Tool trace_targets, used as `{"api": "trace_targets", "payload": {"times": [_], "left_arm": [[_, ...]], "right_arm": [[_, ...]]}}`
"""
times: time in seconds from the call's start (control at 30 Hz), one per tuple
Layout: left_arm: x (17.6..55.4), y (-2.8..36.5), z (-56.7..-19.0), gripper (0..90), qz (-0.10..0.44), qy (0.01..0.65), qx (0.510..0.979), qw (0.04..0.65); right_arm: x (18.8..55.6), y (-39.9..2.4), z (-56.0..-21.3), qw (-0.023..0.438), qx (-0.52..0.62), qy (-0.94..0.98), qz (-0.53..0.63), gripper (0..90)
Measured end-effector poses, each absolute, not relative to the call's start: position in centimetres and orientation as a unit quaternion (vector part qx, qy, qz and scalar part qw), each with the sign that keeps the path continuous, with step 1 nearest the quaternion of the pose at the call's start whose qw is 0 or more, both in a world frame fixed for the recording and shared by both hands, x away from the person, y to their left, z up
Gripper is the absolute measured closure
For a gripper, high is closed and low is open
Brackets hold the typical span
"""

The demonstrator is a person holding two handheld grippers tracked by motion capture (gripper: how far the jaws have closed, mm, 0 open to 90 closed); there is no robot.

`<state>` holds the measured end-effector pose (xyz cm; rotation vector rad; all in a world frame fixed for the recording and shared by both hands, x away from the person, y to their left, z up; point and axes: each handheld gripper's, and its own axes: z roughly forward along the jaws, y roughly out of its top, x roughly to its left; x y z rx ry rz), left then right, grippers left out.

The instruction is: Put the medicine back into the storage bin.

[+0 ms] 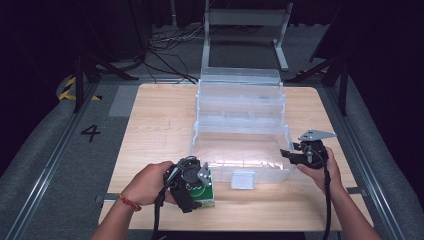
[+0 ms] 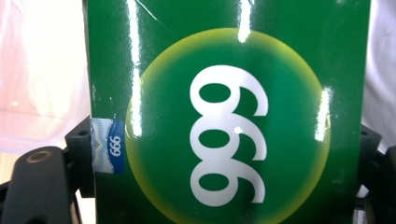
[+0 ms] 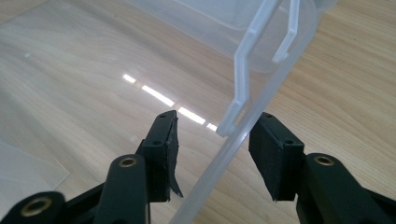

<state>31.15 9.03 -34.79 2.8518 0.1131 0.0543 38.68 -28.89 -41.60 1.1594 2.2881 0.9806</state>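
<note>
A glossy green carton (image 2: 224,116) with a yellow circle and white "666" stands between the jaws of my left gripper (image 2: 224,154), which is shut on its two sides. From above, that gripper (image 1: 192,186) holds the carton (image 1: 204,194) near the table's front edge, just left of the clear plastic bin (image 1: 286,131). My right gripper (image 1: 286,154) is at the bin's front right corner. Its jaws straddle the bin's thin wall (image 3: 233,149), with a gap showing on each side, so it is open (image 3: 212,140).
The bin's hinged lid (image 1: 240,76) stands open at the back, and a clear latch (image 1: 243,179) hangs off its front wall. The wooden table (image 1: 155,125) has bare room to the left of the bin. Beyond it are grey floor, cables and a metal stand.
</note>
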Motion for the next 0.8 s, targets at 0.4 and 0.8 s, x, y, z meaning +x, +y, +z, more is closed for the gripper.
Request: {"api": "trace_targets", "payload": {"times": [0.4,0.8], "left_arm": [[32.2,8.7,-30.1,17.1,0.066,0.021,0.984,0.163],[36.0,7.3,-27.6,17.1,0.079,0.021,0.981,0.174]], "right_arm": [[37.9,-28.3,-41.6,0.202,0.409,0.821,0.344,53.1],[37.7,-28.1,-41.5,0.202,0.407,0.821,0.344,52.9]]}}
